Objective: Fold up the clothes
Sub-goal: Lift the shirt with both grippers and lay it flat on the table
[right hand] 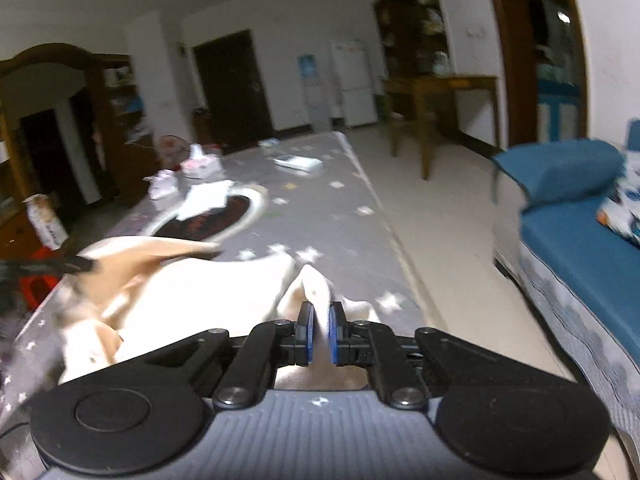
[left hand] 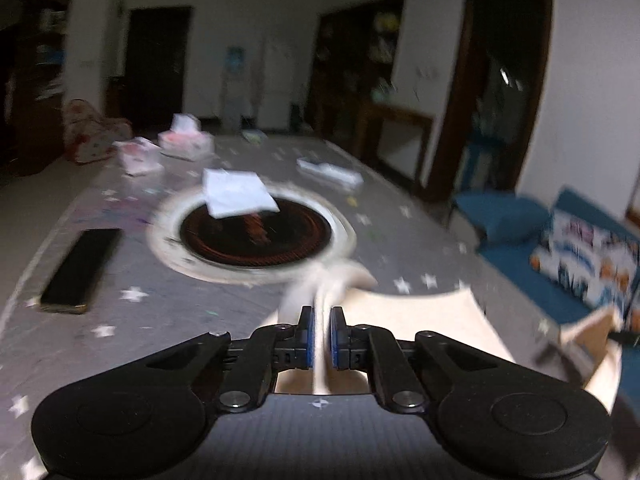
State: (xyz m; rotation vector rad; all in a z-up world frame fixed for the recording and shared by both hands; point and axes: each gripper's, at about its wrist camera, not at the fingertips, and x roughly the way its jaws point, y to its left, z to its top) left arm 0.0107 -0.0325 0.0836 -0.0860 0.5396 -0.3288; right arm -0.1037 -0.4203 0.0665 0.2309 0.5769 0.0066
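A: Between the blue pads of the left gripper [left hand: 322, 334], what is there?

B: A pinched ridge of the cream garment [left hand: 420, 320]. The jaws stand narrow, closed onto that fold, and the cloth bunches just past the tips, then spreads to the right over the near end of the table [left hand: 120, 280].

A: And the right gripper [right hand: 321, 334]?

B: The same: jaws nearly together, clamped on a raised peak of the garment [right hand: 208, 292]. From there the cloth runs left across the near table, with a tan flap lifted at the far left.

A: Beyond the cloth?

B: In the left view, a dark round plate [left hand: 256, 232] set in the grey starred cover, a white folded cloth [left hand: 238, 192] on its far edge, a black phone [left hand: 80, 266] to the left, tissue packs [left hand: 186, 142] farther off. A blue sofa [right hand: 580, 232] stands to the right.

A: Anything unclear?

B: Both views are blurred. Each gripper body hides the cloth's near edge. The dark tip touching the tan flap is too smeared to name.
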